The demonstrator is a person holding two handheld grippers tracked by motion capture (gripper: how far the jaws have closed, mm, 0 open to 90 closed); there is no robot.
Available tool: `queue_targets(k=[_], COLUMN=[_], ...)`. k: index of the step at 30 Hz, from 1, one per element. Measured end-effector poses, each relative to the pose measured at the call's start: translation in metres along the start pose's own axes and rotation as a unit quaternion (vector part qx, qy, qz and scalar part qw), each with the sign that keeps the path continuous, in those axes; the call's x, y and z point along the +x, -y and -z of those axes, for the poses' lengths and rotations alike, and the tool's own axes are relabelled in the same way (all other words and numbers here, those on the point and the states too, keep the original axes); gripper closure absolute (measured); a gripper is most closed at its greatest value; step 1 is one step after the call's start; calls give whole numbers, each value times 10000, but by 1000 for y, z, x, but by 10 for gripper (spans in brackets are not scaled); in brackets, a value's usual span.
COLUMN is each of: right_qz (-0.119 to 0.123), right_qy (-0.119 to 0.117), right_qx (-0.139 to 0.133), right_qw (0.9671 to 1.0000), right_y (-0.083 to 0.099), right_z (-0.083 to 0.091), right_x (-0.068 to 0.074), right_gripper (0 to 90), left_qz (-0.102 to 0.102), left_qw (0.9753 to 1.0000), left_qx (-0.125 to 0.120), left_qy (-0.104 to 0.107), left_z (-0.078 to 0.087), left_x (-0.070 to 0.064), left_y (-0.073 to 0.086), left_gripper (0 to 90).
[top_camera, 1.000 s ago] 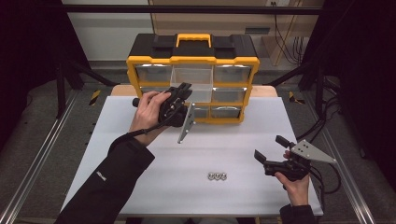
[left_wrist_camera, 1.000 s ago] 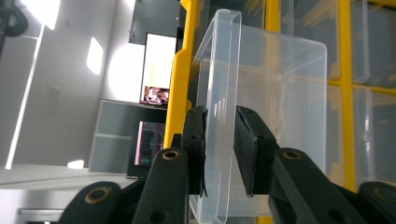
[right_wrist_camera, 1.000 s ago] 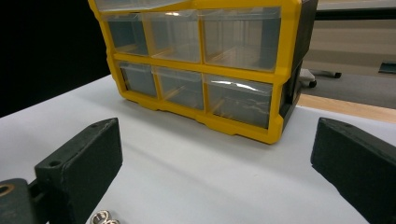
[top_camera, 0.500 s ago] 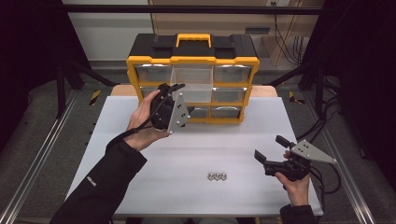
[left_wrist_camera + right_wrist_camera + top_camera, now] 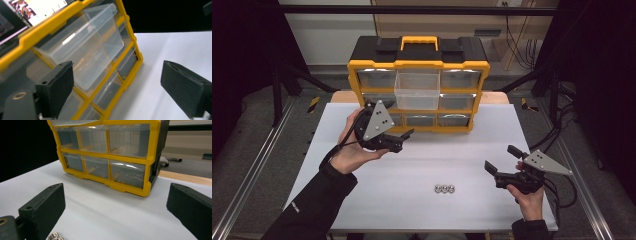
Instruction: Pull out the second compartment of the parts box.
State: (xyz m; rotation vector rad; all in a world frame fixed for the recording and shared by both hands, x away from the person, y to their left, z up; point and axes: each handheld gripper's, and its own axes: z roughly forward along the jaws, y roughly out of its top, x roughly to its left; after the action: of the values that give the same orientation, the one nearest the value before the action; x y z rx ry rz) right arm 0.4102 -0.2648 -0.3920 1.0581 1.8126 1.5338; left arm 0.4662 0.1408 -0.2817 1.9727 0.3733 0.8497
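Observation:
A yellow and black drawer organizer [image 5: 418, 65] stands at the back of the white table. Its clear top-middle drawer [image 5: 418, 90] is pulled out toward me. My left gripper [image 5: 399, 141] is open and empty in front of the organizer's lower left drawers, pointing right. In the left gripper view, its open gripper [image 5: 120, 87] frames the pulled-out drawer [image 5: 85, 55]. Three small metal nuts [image 5: 444, 189] lie in a row near the table's front. My right gripper [image 5: 502, 159] is open and empty, to the right of the nuts. The right gripper view shows the nuts [image 5: 55, 236] by its left jaw.
The white table top [image 5: 337, 200] has free room at the front left and centre. Metal rails run along both sides of the table. A black frame [image 5: 277, 75] stands behind left, and cables [image 5: 557, 135] trail at the right.
My left gripper has drawn back from the organizer's front, toward me, and has turned so that its jaws point right. The right gripper and the nuts have stayed put.

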Motion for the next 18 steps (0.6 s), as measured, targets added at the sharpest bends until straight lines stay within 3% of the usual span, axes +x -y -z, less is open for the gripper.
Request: queue_targets(k=[1,2,5,12,15,18], right_qz=[-13,-13,-21,-9,12,9], right_qy=[3,3,1,5,4,1], right_qx=[0,0,22,33,53,50], right_qw=[10000,10000,10000,10000,10000,10000], right_y=[0,0,1,1,1,1], right_z=[0,0,-1,-1,-1,-1], right_x=[0,0,0,1,0,0], right_gripper=[24,24,24,23,23,23], left_qz=[212,212,488,698,880,905], left_qw=[9998,9998,9987,9973,9958,9956], left_qx=[-20,-20,-84,-205,-237,-227], left_qy=[33,33,102,63,101,106], left_z=[4,4,12,23,29,30], left_x=[1,1,2,2,-2,-3], left_y=[7,7,21,42,53,58], left_gripper=[81,75,67,53,52,52])
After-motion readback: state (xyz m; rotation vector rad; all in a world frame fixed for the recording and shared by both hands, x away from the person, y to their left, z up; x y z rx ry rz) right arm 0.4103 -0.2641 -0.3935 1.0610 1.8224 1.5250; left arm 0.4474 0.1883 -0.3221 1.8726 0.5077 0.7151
